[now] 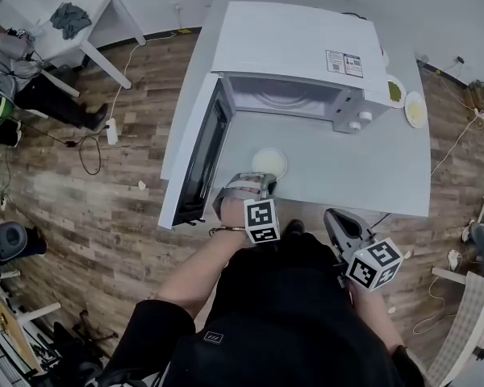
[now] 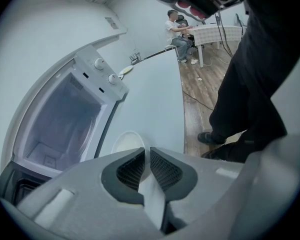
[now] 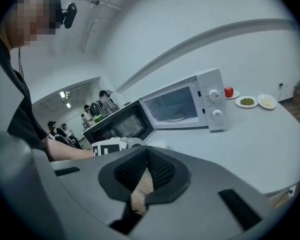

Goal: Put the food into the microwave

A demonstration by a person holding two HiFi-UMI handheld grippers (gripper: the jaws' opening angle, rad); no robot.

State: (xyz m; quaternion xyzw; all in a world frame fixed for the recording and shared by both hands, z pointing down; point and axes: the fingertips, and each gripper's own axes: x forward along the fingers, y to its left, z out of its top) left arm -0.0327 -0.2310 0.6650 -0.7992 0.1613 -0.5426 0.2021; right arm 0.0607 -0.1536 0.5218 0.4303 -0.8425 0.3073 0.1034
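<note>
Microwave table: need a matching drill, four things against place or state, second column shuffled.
Things:
1 door
2 near plate
3 apple
4 right gripper

Place or state:
A shut, empty
B rim gripped by left gripper
C swung open
D beside microwave, on its dial side

Pairs: 1-C, 2-B, 3-D, 4-A

Noting 1 red apple (image 3: 229, 92), 1 green-topped plate (image 3: 247, 102), 1 yellowish plate (image 3: 267, 101) sitting at the table's (image 1: 347, 168) far right corner; 1 grey cloth (image 1: 70, 18) lying on a side table (image 1: 93, 32).
</note>
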